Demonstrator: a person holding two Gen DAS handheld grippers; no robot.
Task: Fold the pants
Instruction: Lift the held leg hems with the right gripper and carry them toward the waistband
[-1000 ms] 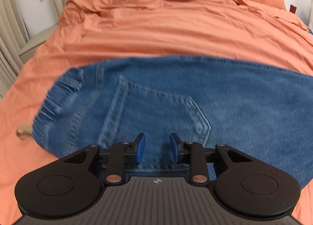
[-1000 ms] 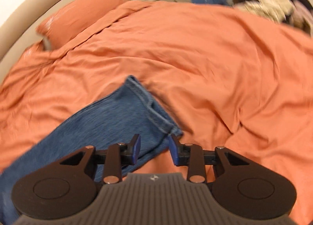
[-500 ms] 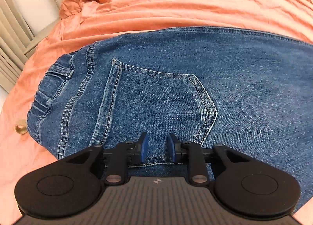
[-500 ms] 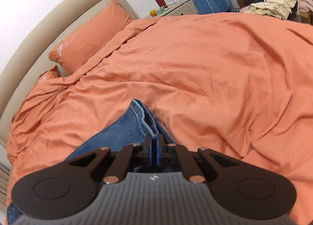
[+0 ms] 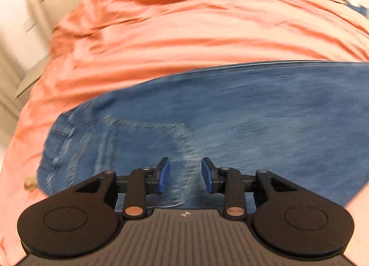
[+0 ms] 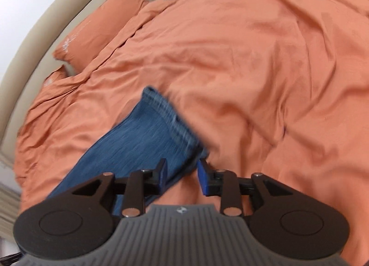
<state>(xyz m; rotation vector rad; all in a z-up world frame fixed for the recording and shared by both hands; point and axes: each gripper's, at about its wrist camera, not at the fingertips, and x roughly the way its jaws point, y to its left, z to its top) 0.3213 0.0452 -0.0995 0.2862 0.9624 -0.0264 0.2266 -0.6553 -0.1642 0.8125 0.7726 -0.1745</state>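
Since half a second ago, both pairs of jaws have been opened: the right gripper (image 6: 181, 174), which was pressed shut at the leg hem, now stands with a clear gap, and the left gripper (image 5: 185, 174) has been opened wider and drawn a little back from the denim. Nothing is held by either one.

The jeans (image 5: 230, 118) are laid flat on the bed, on the orange duvet (image 6: 253, 62). In the left view the seat part with the back pocket (image 5: 147, 141) is seen from 9 to 3 o'clock, and the waistband is found at about 9 o'clock. In the right view one leg is stretched from 7 o'clock toward the centre, and its hem (image 6: 177, 122) is ended just in front of the open jaws. Both views are blurred by motion, so fine seams cannot be read well.

Denim is judged to be rather heavy and thick, soft but with some stiffness, and not slippery. A fold is expected to keep its shape, yet a long leg will hang down if it is lifted at one point only. The doubled hem and the waistband are judged the best places to be gripped, because the cloth is thickest there.

Much free duvet is seen beyond the hem, from 12 to 3 o'clock in the right view. The pillow (image 6: 99, 28) and the headboard (image 6: 46, 21) lie well apart, at 10 to 11 o'clock.
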